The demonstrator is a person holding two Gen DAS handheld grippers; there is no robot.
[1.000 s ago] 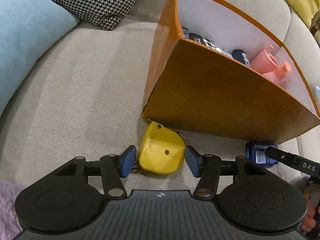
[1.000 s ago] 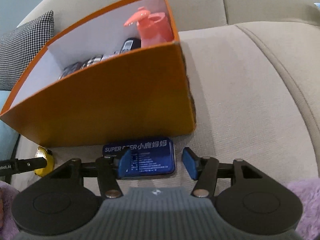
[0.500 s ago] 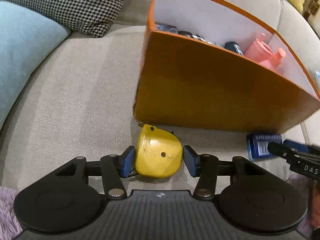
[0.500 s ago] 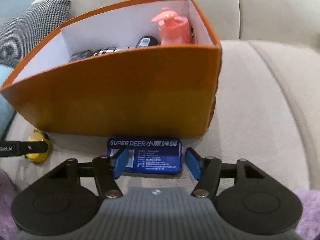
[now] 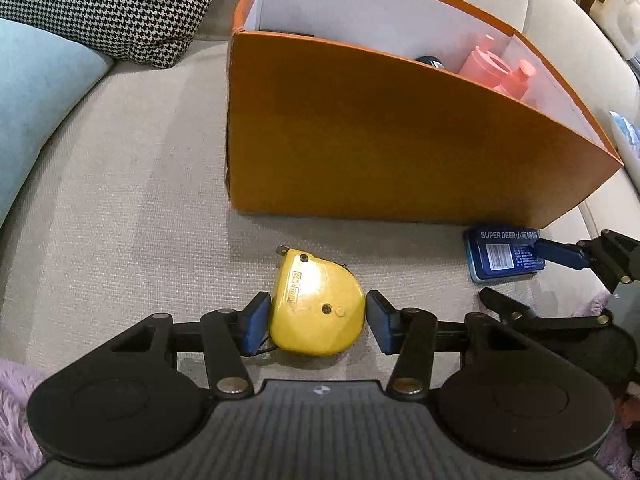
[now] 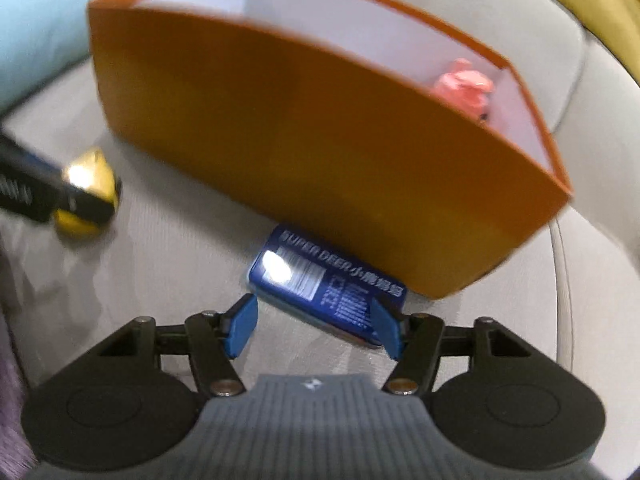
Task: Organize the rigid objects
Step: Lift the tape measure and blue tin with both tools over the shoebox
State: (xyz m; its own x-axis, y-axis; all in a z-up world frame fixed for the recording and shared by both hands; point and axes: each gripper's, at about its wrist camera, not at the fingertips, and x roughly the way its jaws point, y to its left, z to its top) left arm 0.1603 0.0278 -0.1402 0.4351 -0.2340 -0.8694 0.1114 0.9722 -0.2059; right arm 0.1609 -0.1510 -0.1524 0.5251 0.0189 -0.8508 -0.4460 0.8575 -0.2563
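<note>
A yellow tape measure (image 5: 316,312) lies on the beige sofa seat in front of an orange box (image 5: 380,140). My left gripper (image 5: 318,316) is down around it, both blue pads against its sides. To its right lies a blue tin (image 5: 500,256) marked SUPER DEER, at the box's foot. In the blurred right wrist view the tin (image 6: 320,280) sits askew between the fingers of my right gripper (image 6: 314,320), whose jaws are opening; the right pad overlaps a corner, the left pad stands clear. The tape measure (image 6: 88,196) shows at the left there.
The orange box (image 6: 300,140) holds a pink bottle (image 5: 492,68) and a dark item. A houndstooth cushion (image 5: 112,4) and a light blue cushion (image 5: 36,92) sit at the left. Purple fluffy fabric (image 5: 16,408) lies at the near edge.
My right gripper has rolled and slid sideways, so the tin now lies askew, and its jaws stand wider. The left gripper's pads have closed in on the tape measure.
</note>
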